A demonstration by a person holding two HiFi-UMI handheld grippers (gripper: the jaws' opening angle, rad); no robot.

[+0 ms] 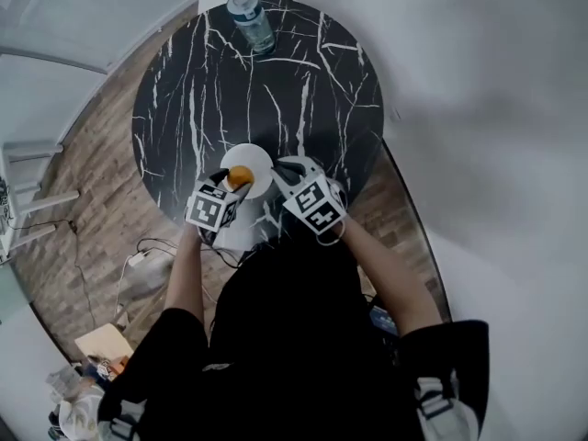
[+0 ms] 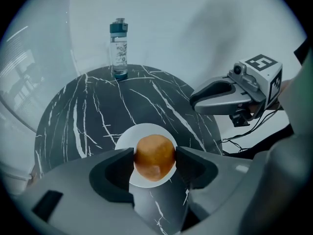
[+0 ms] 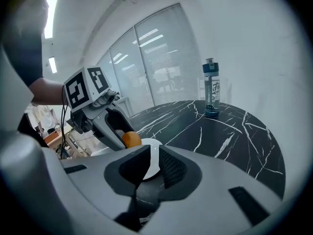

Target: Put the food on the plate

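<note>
The left tool (image 2: 154,161) gripped the round golden-brown bun (image 2: 154,155) over the round white plate (image 2: 126,140) — only the release remained — the right tool (image 3: 152,163) hung narrowly parted, empty.

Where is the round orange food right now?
In the left gripper view, the round orange food is gripped by the left tool, over the white plate at the near side of the black table.

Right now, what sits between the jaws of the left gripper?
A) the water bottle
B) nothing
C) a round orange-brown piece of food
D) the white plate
C: the left gripper is closed on the round orange-brown food, held over the white plate, while the water bottle stands far behind.
</note>
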